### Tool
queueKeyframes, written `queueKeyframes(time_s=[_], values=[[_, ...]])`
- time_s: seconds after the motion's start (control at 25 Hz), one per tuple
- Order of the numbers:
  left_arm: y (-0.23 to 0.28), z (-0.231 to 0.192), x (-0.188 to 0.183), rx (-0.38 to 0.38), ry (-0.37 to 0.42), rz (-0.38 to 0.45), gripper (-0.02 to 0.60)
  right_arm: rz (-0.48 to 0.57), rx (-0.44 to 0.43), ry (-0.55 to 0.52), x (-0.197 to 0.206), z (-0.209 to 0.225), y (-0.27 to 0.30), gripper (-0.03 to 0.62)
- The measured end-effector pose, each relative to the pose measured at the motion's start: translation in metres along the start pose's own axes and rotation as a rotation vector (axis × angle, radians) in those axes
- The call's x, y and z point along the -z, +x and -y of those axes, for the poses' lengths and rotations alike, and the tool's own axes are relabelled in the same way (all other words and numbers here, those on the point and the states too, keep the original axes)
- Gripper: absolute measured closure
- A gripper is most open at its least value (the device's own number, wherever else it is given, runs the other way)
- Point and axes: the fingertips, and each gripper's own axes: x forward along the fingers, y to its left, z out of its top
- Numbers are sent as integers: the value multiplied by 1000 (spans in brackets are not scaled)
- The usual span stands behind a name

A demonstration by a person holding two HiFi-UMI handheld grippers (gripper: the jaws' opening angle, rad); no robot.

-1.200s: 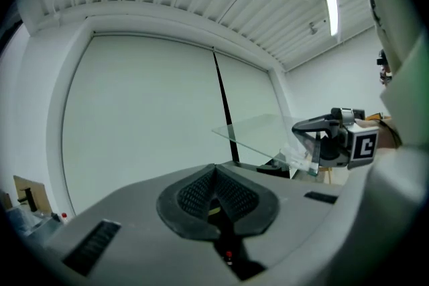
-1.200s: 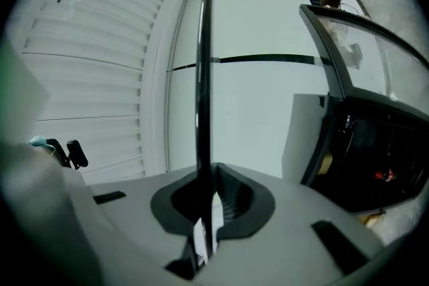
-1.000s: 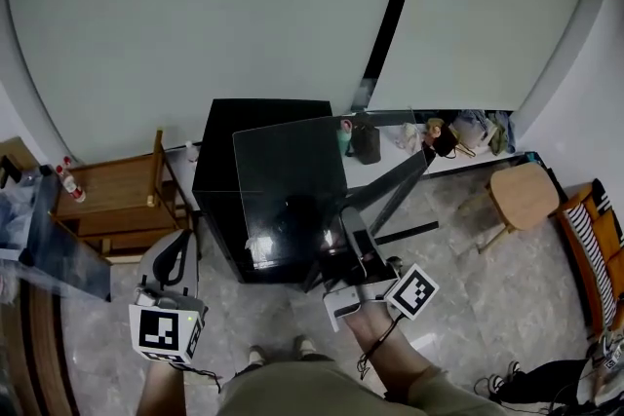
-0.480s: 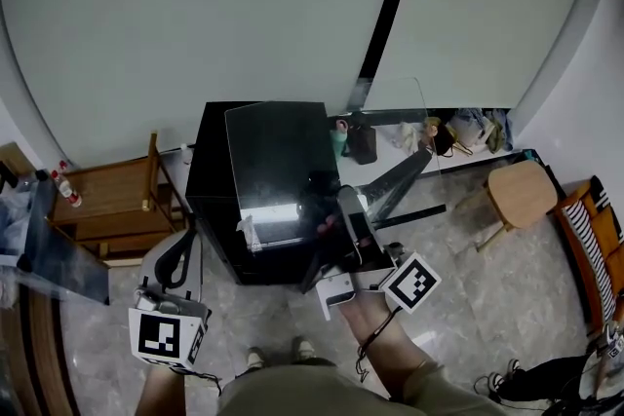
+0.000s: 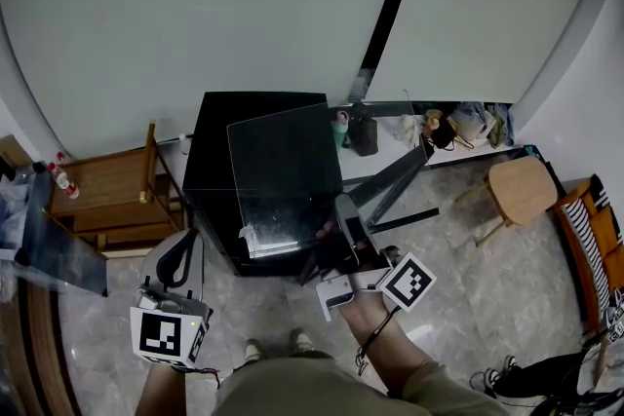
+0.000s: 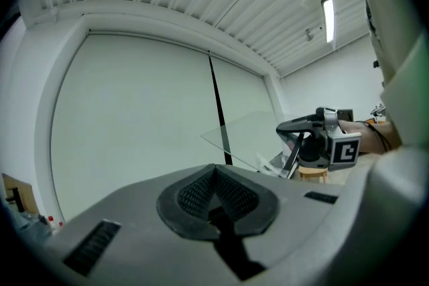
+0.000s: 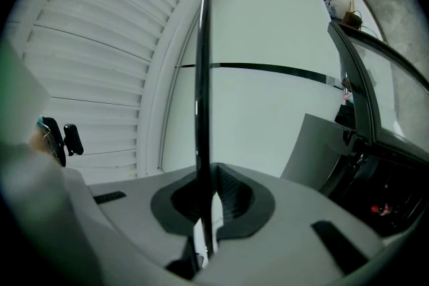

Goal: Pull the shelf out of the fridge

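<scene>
the glass shelf [image 5: 283,175] is up in the air over the front of the black fridge [image 5: 210,161]. it looks clear of the fridge's inside and hangs on one grip only. the right gripper [image 5: 336,227] is clenched on the pane near the corner that lies nearest the person and to the right of the fridge's front. in the right gripper view the glass stands edge-on between the fingers [image 7: 224,194] as a thin dark line running straight ahead. so the pane reaches forward from that grip, back over the fridge toward the wall, with almost all its weight beyond the fingers.

the left gripper [image 5: 177,253] hangs low off the fridge's front left corner, well apart from the shelf's left edge. its fingers are pressed together on nothing and point up at the wall.

judged from this, the shelf counts as pulled out. whatever comes next turns on that one-sided hold. the right hand is the only one on the glass, and the free far edge above the fridge is the part likely to dip or swing. the left gripper would have to rise and part its fingers before it could steady the left edge.
</scene>
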Motion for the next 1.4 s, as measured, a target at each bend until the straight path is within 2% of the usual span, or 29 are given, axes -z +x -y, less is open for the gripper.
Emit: queueKeyframes(time_s=[0.24, 0.56, 1.4], values=[[4, 2, 18, 7, -9, -41, 575, -19, 40, 32, 8, 22, -3, 592], [8, 3, 27, 15, -8, -56, 575, -27, 76, 108, 19, 44, -6, 591], [11, 10, 29, 39, 3, -73, 575, -27, 106, 135, 23, 56, -7, 591]])
